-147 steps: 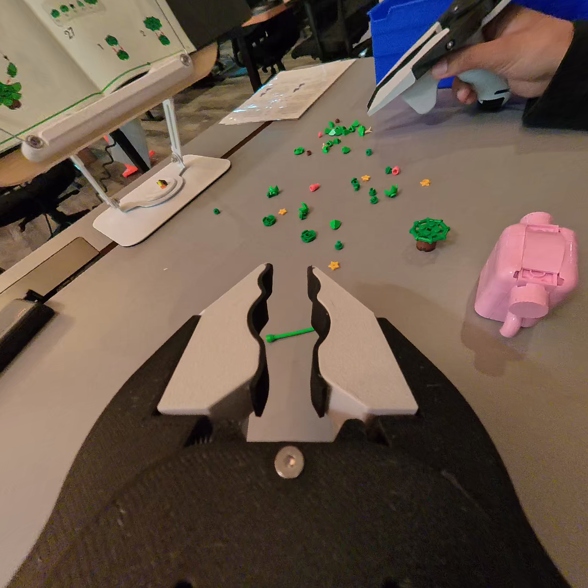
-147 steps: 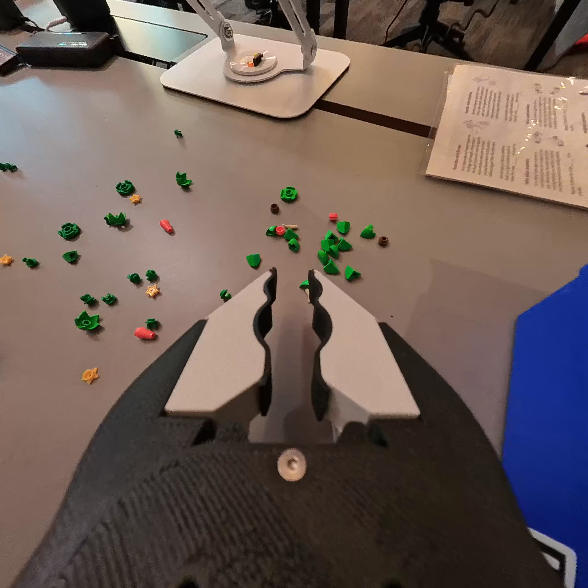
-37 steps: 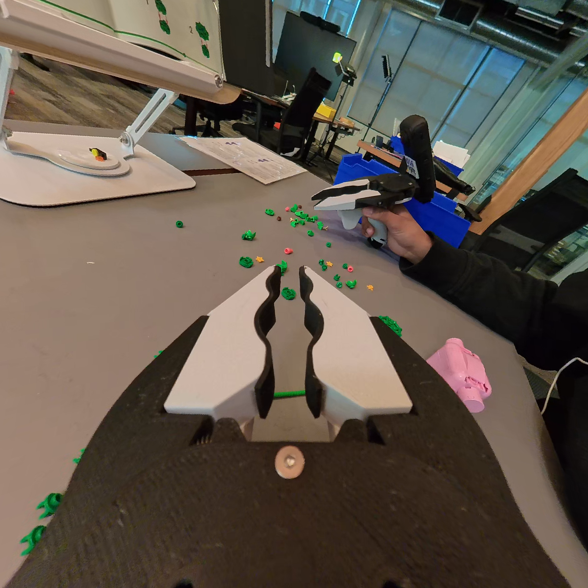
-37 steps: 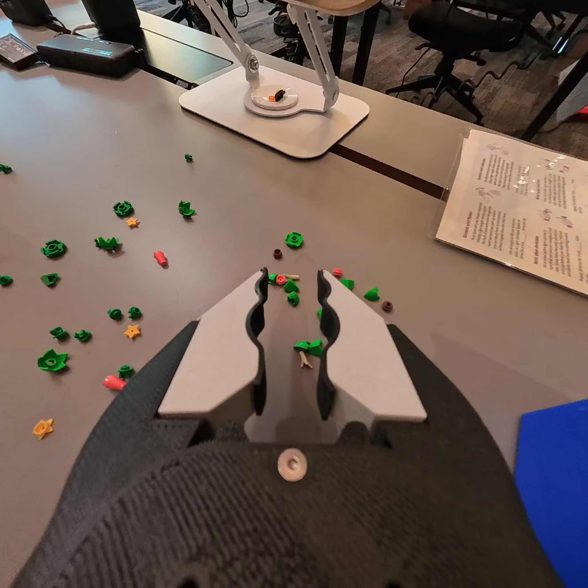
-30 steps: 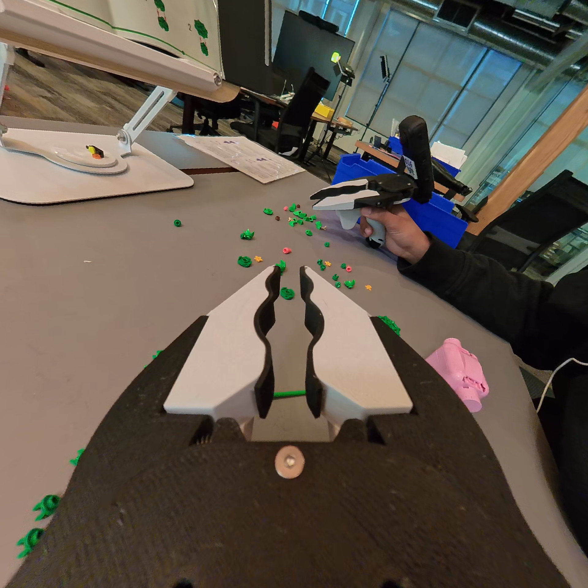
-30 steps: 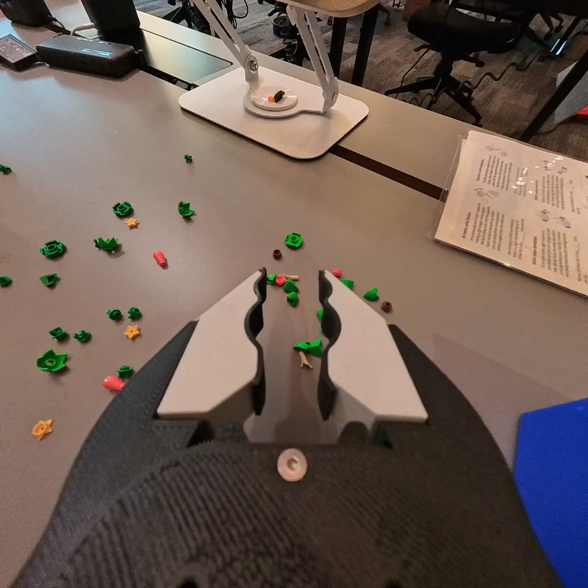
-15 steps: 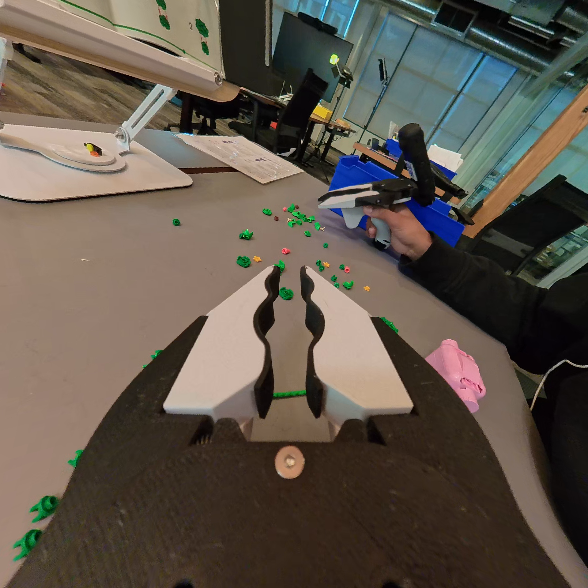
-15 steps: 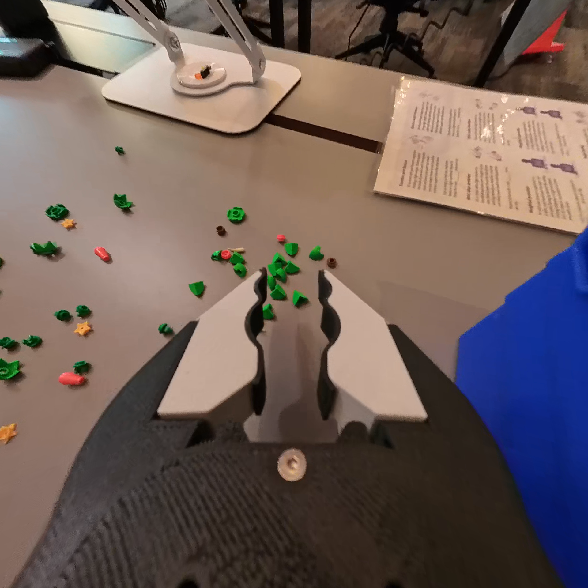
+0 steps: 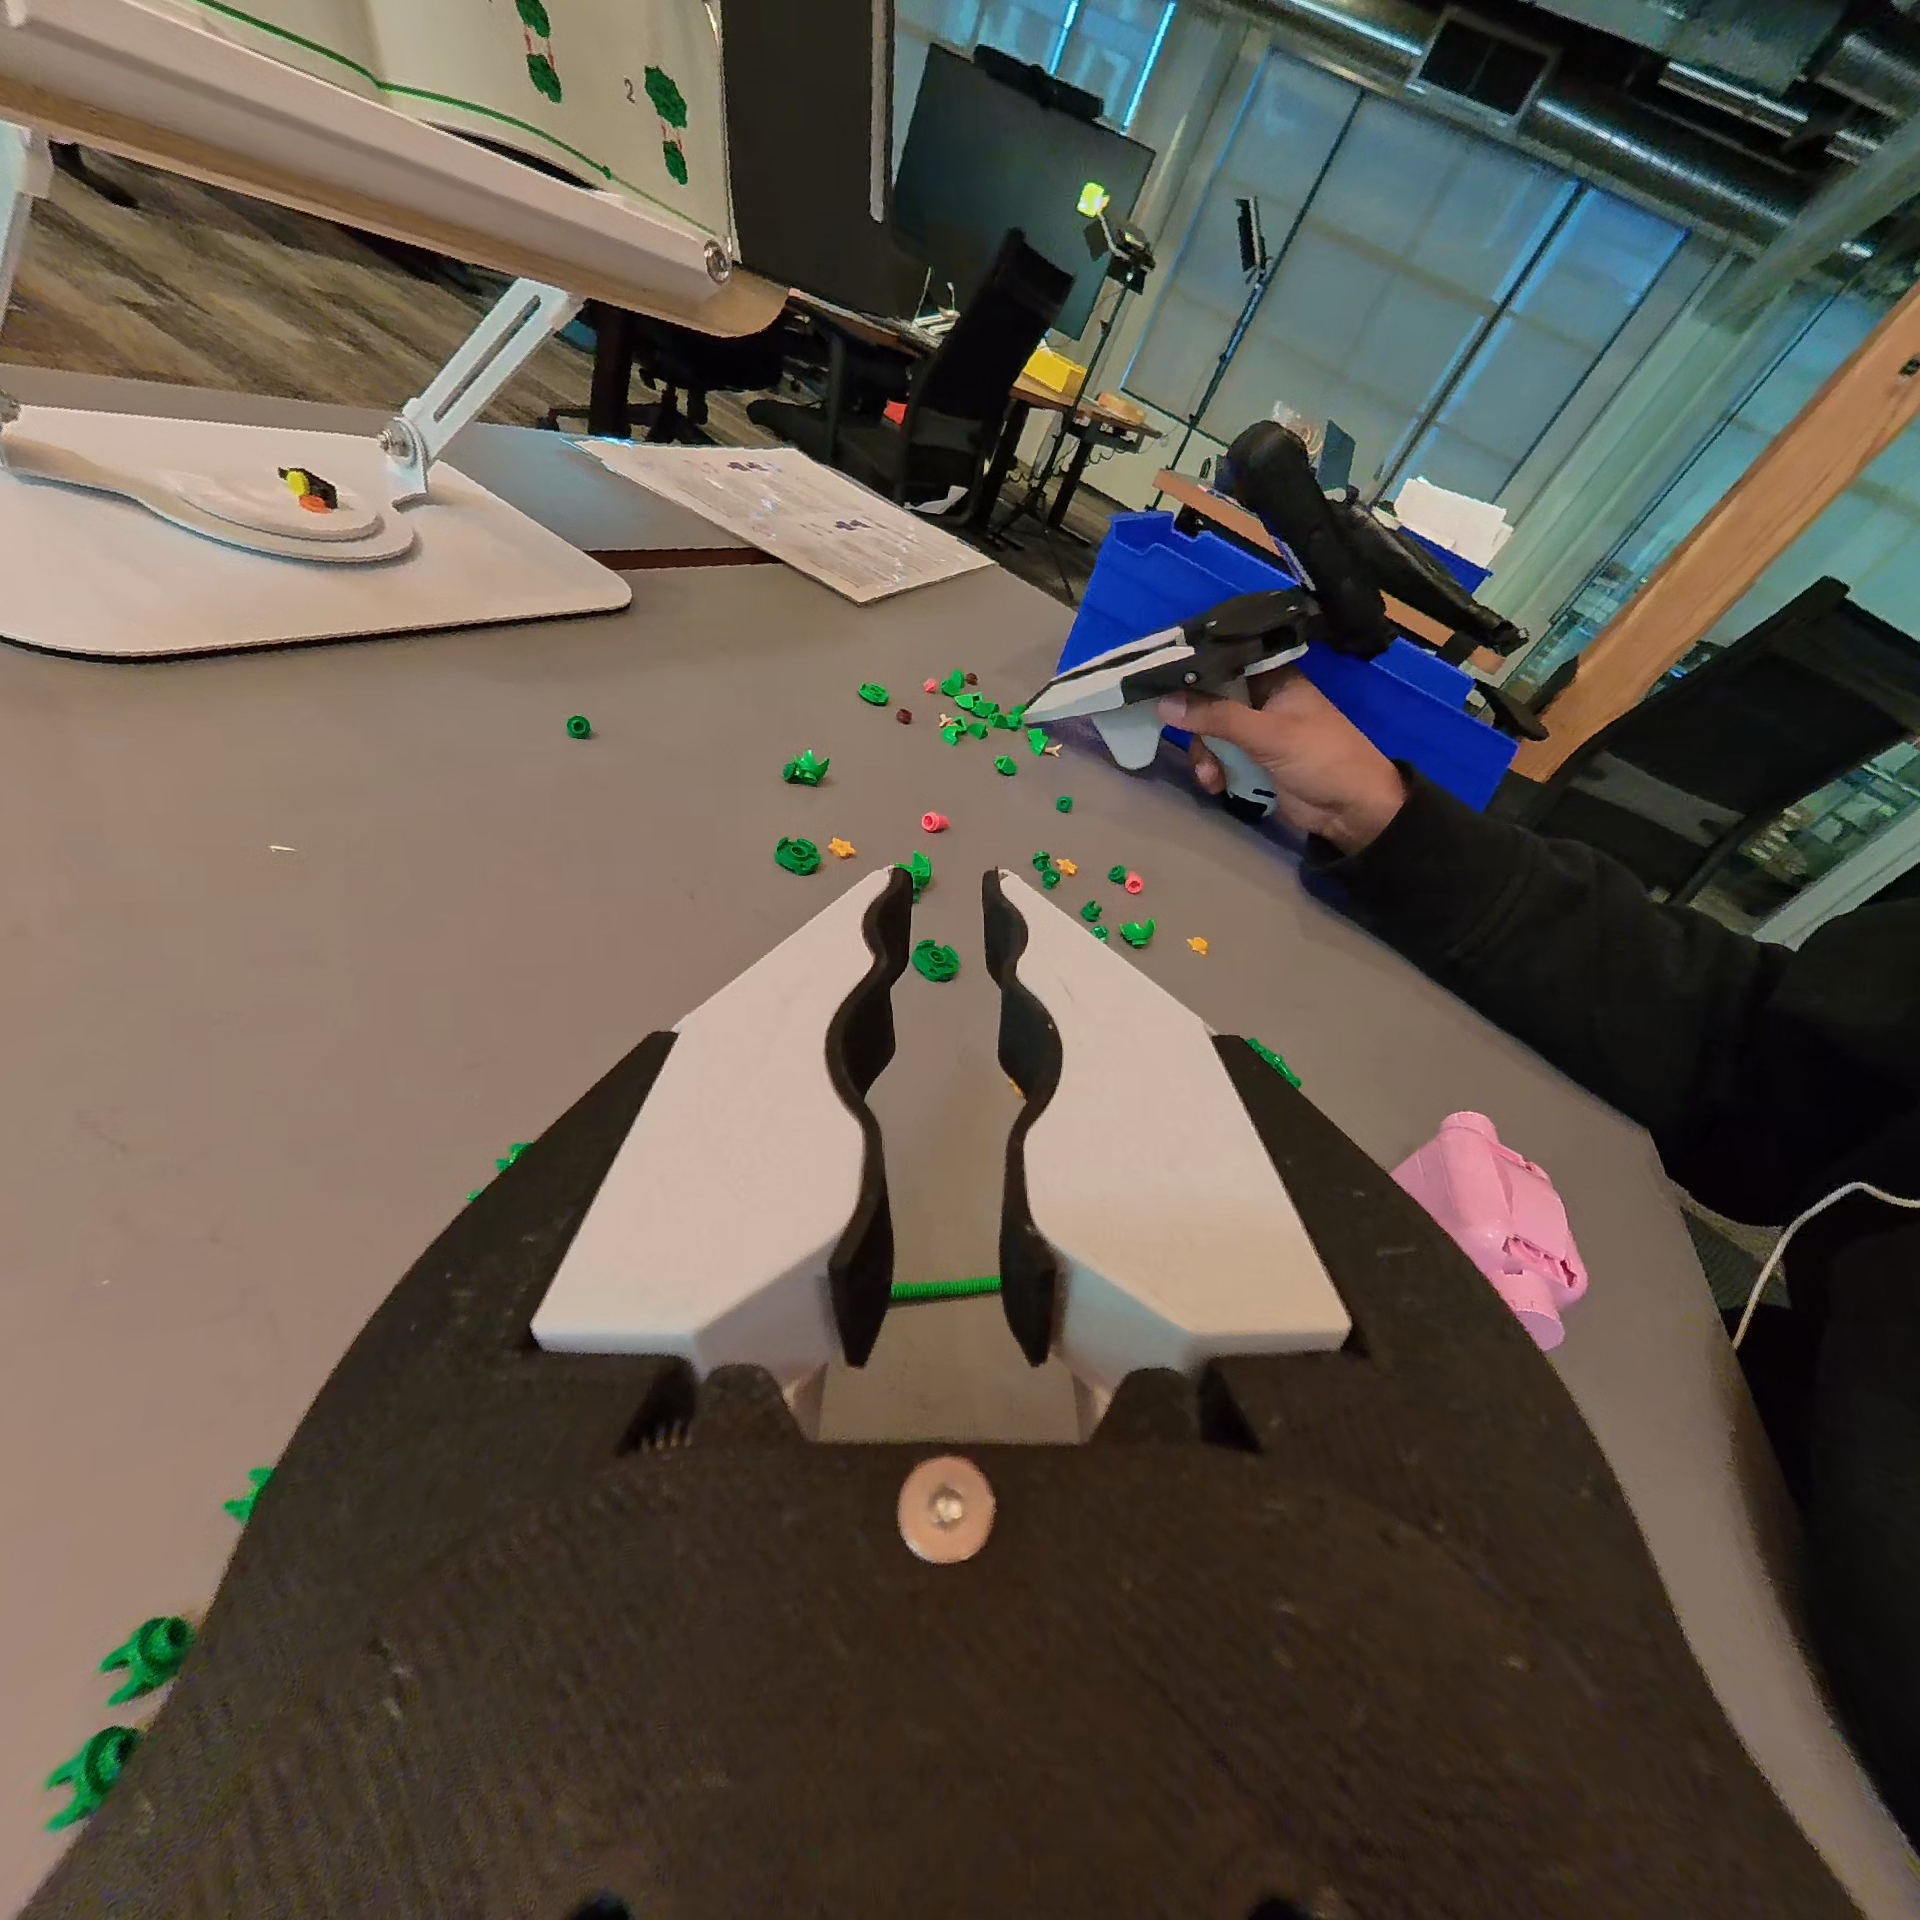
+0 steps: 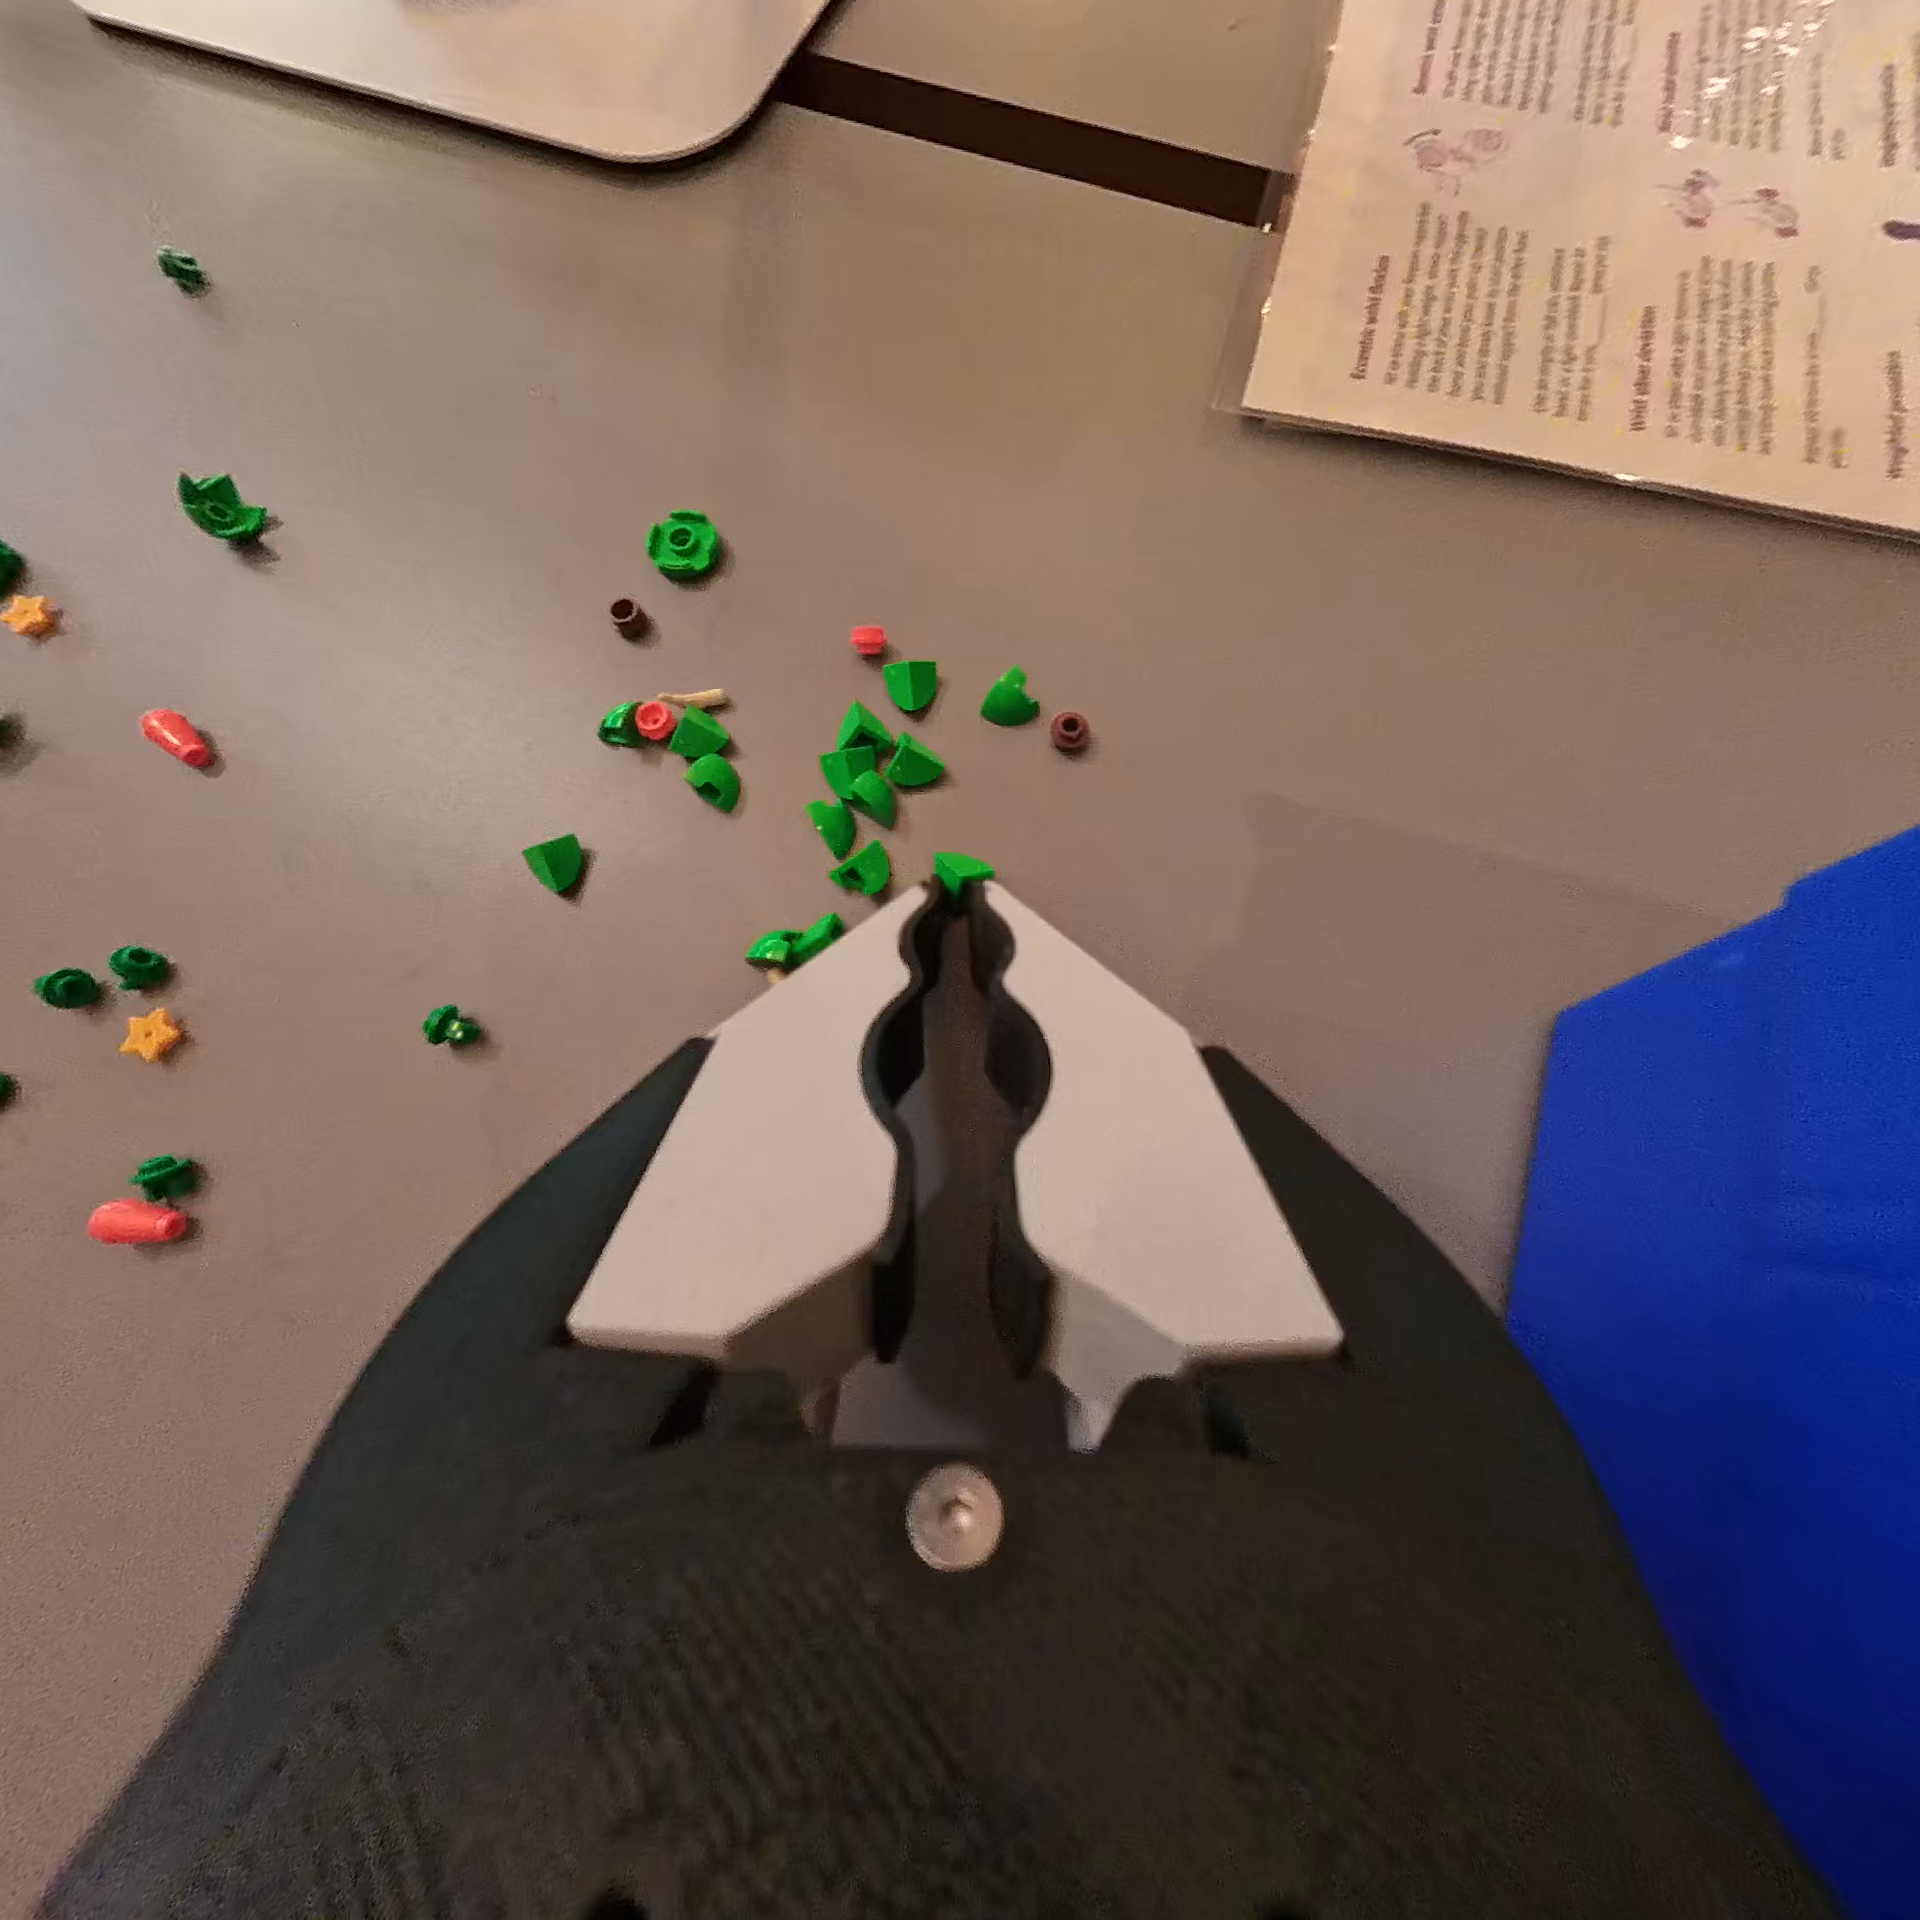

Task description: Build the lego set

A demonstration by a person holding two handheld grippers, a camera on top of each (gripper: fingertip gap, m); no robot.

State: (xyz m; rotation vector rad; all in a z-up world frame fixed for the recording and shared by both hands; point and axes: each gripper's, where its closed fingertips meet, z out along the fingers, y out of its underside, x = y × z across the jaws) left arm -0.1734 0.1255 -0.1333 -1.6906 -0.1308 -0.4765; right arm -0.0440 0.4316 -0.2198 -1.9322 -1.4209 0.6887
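My left gripper hangs above the grey table, its jaws narrowed on a thin green stem clamped crosswise near their base. My right gripper is low over the table and shut on a small green curved piece at its tips. It is at the near edge of a pile of similar green pieces. In the left wrist view the right gripper touches that pile. Loose green, pink and orange bits are scattered around.
A blue bin stands right of my right gripper. A laminated sheet lies beyond it. A white book stand holds the instruction booklet at far left. A pink tool and a small green tree sit right of my left gripper. There is about 35 centimeters between the tips of the two grippers.
My right gripper has dropped to the pile of green pieces and shut on one. My left gripper has hardly moved and still holds the green stem.
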